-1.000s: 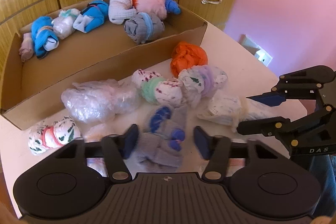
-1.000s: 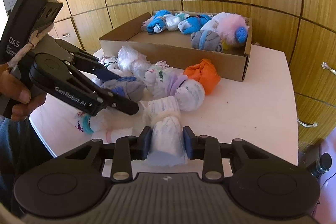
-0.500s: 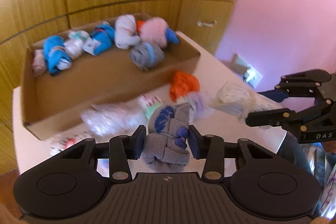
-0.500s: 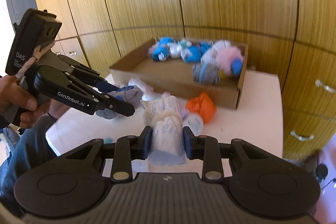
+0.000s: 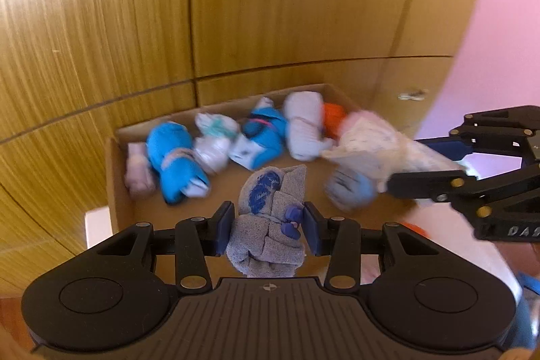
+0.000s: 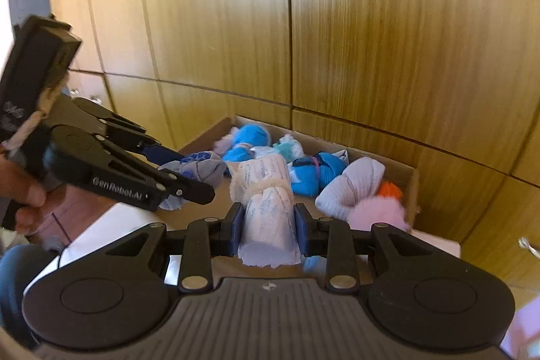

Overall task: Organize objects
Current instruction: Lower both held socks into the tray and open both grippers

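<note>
The white flat tabletop [image 6: 111, 221] carries an open brown cardboard box [image 6: 413, 188] at 12 o'clock, against the wooden cabinet fronts. Rolled fabric bundles line the box's far wall.

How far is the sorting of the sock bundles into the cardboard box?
Done: several rolled bundles lie along the brown cardboard box back wall. In hand: left claw grips a grey sock bundle with blue patches; right claw grips a white speckled sock bundle, both over the box. Left: releasing them.
</note>
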`<state>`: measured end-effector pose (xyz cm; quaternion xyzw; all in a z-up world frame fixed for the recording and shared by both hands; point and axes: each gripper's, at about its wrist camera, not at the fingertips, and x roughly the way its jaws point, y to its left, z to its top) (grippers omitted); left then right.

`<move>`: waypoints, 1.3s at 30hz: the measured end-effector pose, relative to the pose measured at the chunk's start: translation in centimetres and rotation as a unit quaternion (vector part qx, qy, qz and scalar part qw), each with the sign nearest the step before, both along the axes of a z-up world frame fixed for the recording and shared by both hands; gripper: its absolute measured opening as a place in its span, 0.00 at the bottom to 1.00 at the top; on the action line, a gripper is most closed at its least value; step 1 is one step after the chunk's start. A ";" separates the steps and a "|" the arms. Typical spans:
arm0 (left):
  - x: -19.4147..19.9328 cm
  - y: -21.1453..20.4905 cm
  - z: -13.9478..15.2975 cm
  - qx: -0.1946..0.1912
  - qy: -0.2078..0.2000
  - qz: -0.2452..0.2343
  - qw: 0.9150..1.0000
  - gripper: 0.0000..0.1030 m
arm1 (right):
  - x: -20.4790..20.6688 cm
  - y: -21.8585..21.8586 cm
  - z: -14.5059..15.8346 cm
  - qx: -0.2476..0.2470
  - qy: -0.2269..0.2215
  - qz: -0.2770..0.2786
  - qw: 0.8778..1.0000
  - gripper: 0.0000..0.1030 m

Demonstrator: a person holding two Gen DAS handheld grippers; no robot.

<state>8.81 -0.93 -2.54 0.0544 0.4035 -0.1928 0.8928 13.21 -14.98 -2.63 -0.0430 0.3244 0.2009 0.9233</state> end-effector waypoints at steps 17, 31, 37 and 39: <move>8.7 -1.8 -7.1 0.031 0.039 0.003 0.999 0.49 | 8.2 1.1 -7.7 -0.069 0.059 0.013 0.996 0.28; 8.2 -1.4 -5.7 0.025 0.028 0.014 0.999 0.66 | 7.0 -0.1 -7.3 -0.066 0.061 0.009 0.996 0.39; 7.4 -0.9 -4.6 0.019 0.022 0.018 0.999 0.70 | 6.3 0.3 -5.0 -0.064 0.053 0.007 0.997 0.44; 7.0 -0.7 -4.2 0.018 0.020 0.018 0.999 0.71 | 6.2 0.5 -4.6 -0.066 0.050 0.008 0.997 0.45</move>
